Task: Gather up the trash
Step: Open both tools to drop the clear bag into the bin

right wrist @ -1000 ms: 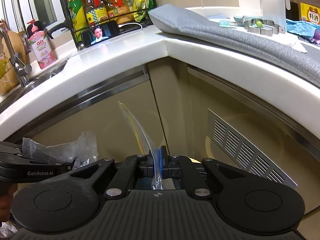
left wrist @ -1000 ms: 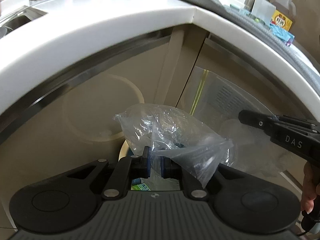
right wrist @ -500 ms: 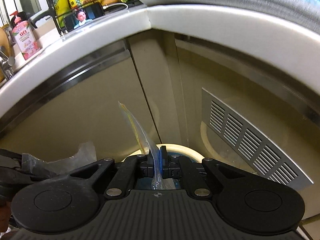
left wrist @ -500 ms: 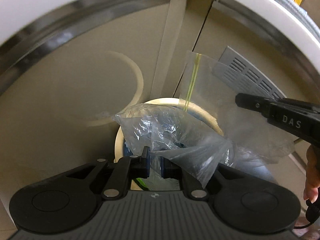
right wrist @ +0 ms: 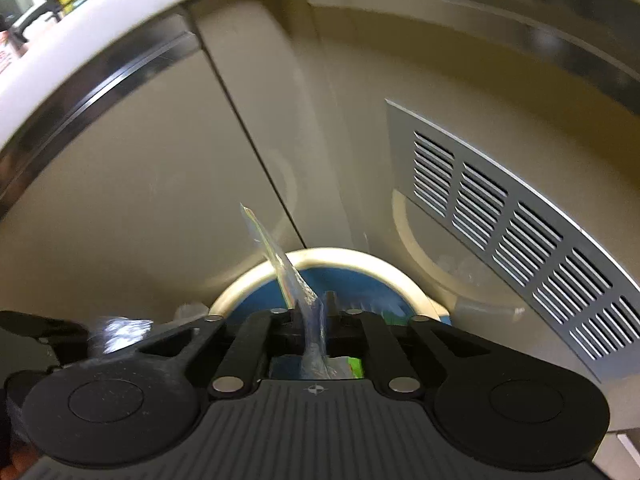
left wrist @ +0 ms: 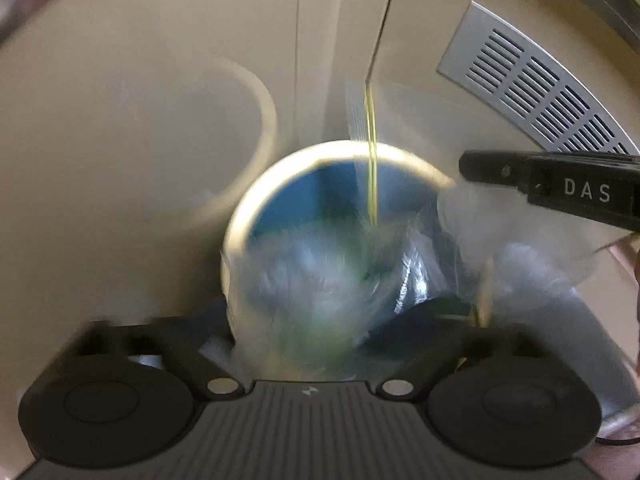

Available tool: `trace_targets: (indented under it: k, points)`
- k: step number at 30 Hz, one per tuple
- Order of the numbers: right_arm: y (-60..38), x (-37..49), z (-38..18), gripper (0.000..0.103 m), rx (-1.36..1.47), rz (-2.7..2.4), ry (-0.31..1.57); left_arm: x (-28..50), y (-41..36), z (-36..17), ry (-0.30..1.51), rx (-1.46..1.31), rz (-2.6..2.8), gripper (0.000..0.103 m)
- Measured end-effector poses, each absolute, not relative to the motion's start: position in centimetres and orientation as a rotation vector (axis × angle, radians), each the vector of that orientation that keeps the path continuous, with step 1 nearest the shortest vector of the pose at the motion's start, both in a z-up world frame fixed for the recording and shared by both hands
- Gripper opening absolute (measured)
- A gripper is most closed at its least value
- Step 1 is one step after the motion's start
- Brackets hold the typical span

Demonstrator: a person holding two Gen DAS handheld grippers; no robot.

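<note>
Left gripper [left wrist: 320, 320]: seen blurred at the bottom of the left wrist view; its jaws have just been opening and are now spread wide, with nothing pinched between them
Crumpled plastic [left wrist: 316, 280]: a clear, crinkled wad, smeared by motion, is seen loose between the spread fingers of the left gripper, over the mouth of the bin and partly inside its rim
Right gripper [right wrist: 314, 320]: its jaws have just been opening and stand slightly parted; a narrow gap is seen at each side of the bag between them, so whether the pads press on it cannot be told
Zip bag [right wrist: 298, 292]: a clear bag with a yellow-green seal strip is seen standing upright between the fingers of the right gripper, its top leaning left; in the left wrist view it [left wrist: 372, 152] hangs above the bin, the strip running down toward the opening
Bin [right wrist: 248, 280]: round, with a cream rim and a blue liner; it is set on the floor in the corner where two beige cupboard fronts meet, directly below both grippers; green and clear scraps are visible inside
Vent grille [right wrist: 516, 236]: a grey slotted panel is fixed on the cupboard front to the right of the bin
Worktop [right wrist: 120, 8]: its white edge is seen curving across the top of the right wrist view, well above the bin
</note>
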State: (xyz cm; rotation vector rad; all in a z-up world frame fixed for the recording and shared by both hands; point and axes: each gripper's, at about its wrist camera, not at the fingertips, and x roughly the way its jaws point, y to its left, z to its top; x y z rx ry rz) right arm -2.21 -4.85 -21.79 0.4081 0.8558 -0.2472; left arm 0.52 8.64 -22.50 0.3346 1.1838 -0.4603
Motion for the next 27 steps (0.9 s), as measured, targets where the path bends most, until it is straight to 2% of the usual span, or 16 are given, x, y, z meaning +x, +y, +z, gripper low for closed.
trace_targets:
  k: [1, 3, 4, 12, 18, 27]
  points:
    - [-5.1, -2.2, -21.9, 0.044, 0.417, -0.256, 0.866, 0.3, 8.6, -22.2, 1.161, 0.349, -0.456, 0.103]
    - [-5.4, -2.3, -21.9, 0.066, 0.428, -0.279, 0.877, 0.0, 8.6, -22.1, 1.168, 0.377, -0.460, 0.103]
    - [-5.5, -2.4, -21.8, 0.070, 0.427, -0.287, 0.878, 0.0, 8.7, -21.9, 1.170, 0.380, -0.452, 0.103]
    - [-3.9, -5.1, -18.5, 0.088, 0.355, -0.259, 0.913, -2.9, 12.3, -18.4, 1.104, 0.321, -0.371, 0.103]
    - [-1.6, -8.5, -15.6, 0.093, 0.266, -0.232, 0.882, -6.0, 14.7, -15.3, 1.064, 0.251, -0.354, 0.103]
    - [2.1, -11.5, -12.8, 0.096, 0.115, -0.194, 0.803, -8.2, 14.5, -13.1, 0.958, 0.285, -0.389, 0.103]
